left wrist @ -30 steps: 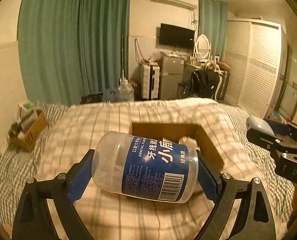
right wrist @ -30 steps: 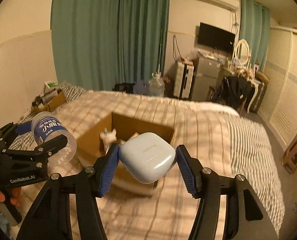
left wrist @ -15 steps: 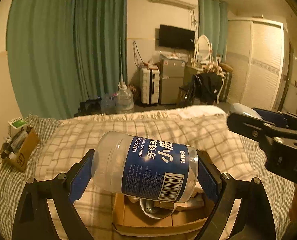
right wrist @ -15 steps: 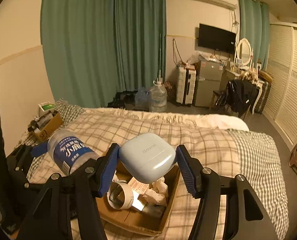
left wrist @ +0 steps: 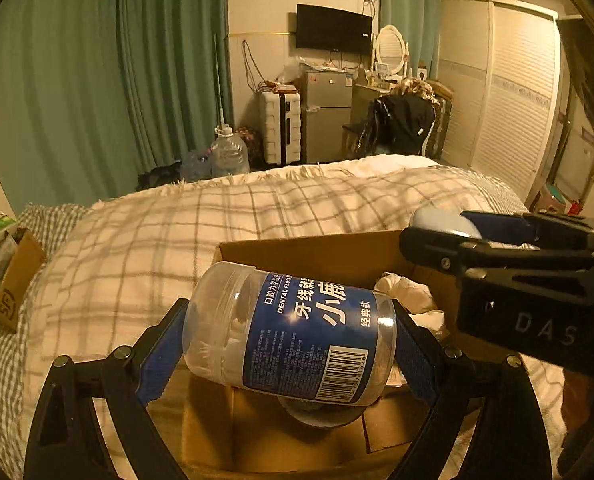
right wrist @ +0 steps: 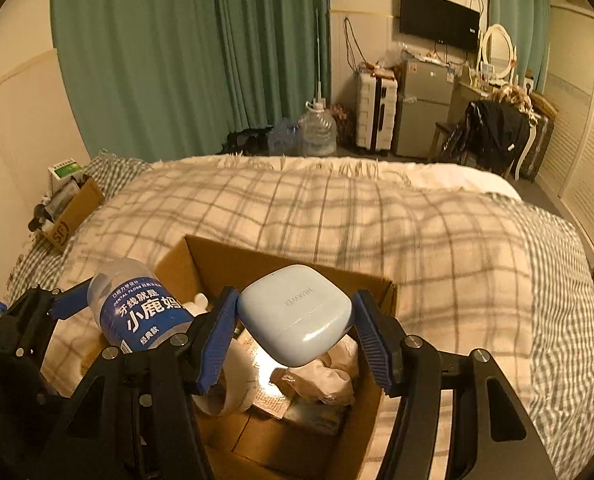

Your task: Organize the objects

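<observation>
Below the left hand-held gripper (left wrist: 289, 344), clamped on the floss jar (left wrist: 293, 332) whose long axis runs 9 to 3 o'clock, lies the open cardboard box (left wrist: 309, 254).

From the right wrist, the right hand-held gripper (right wrist: 295, 328) pinches the earbud case (right wrist: 295, 314) directly over that box (right wrist: 281, 264); the jar (right wrist: 137, 304) hangs at 9 o'clock, over the box's left rim.

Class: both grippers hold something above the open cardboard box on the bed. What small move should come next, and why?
Probably lower the left gripper a little and open it. Its jar already hangs over the box, whose near part looks bare. The right gripper holds the earbud case over crumpled paper, so it could follow.
</observation>
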Demonstrator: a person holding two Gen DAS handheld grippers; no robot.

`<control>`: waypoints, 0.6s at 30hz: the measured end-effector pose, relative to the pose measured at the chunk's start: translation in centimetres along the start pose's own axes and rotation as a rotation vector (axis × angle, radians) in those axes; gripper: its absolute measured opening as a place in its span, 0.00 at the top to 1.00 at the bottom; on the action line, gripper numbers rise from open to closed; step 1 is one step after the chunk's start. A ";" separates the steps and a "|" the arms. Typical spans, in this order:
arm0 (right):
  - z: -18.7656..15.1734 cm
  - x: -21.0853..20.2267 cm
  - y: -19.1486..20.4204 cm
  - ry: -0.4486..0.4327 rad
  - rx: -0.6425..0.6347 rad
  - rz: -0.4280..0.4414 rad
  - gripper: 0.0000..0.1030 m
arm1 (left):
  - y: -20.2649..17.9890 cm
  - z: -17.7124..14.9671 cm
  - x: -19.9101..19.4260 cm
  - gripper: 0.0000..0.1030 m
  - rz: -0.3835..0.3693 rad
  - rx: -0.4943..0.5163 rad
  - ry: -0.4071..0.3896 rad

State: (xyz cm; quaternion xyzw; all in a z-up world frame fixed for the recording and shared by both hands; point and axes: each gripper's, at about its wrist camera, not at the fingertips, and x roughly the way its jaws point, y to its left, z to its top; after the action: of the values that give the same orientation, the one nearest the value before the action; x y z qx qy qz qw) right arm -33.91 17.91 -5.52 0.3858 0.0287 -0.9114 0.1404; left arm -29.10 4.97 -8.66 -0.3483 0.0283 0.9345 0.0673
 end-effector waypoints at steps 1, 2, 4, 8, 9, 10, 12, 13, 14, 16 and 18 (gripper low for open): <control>-0.2 0.4 -0.2 0.004 0.008 0.007 0.43 | 0.0 -0.2 0.2 0.08 -0.009 -0.002 0.002; -0.3 0.5 -0.2 0.007 0.015 0.012 0.43 | 0.0 -0.3 0.3 0.07 -0.013 -0.004 0.003; -0.6 0.6 -0.6 -0.003 0.040 0.022 0.34 | 0.0 -0.5 0.5 0.06 -0.015 -0.005 0.005; -0.2 -1.6 -1.2 -0.077 0.070 0.005 0.14 | 0.0 -0.3 -0.3 0.00 -0.010 0.003 -0.008; -0.1 -2.3 -1.2 -0.087 0.072 0.002 0.13 | 0.0 0.0 -0.5 0.00 -0.012 0.001 -0.007; 0.0 -3.2 -1.4 -0.099 0.077 -0.008 0.12 | 0.1 0.2 -1.0 0.00 -0.010 -0.006 -0.007; 0.3 -5.0 -1.5 -0.122 0.082 -0.029 0.10 | 0.3 0.6 -2.2 0.00 -0.003 -0.024 -0.017; 0.4 -6.1 -1.6 -0.135 0.085 -0.039 0.10 | 0.4 0.8 -2.9 0.00 -0.001 -0.033 -0.027; 0.4 -7.2 -1.5 -0.147 0.088 -0.048 0.07 | 0.5 1.1 -3.8 0.00 0.000 -0.041 -0.039; 0.4 -9.6 -1.6 -0.173 0.093 -0.067 0.03 | 0.6 1.7 -5.9 0.00 0.011 -0.050 -0.069; 0.5 -12.3 -1.5 -0.209 0.094 -0.089 0.00 | 0.6 2.4 -8.3 0.00 0.029 -0.052 -0.106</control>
State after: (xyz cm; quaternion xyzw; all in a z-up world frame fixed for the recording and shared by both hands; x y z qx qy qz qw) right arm -26.52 22.16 3.49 0.2931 -0.0118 -0.9523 0.0836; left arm -24.50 3.73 -1.39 -0.2995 0.0056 0.9530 0.0461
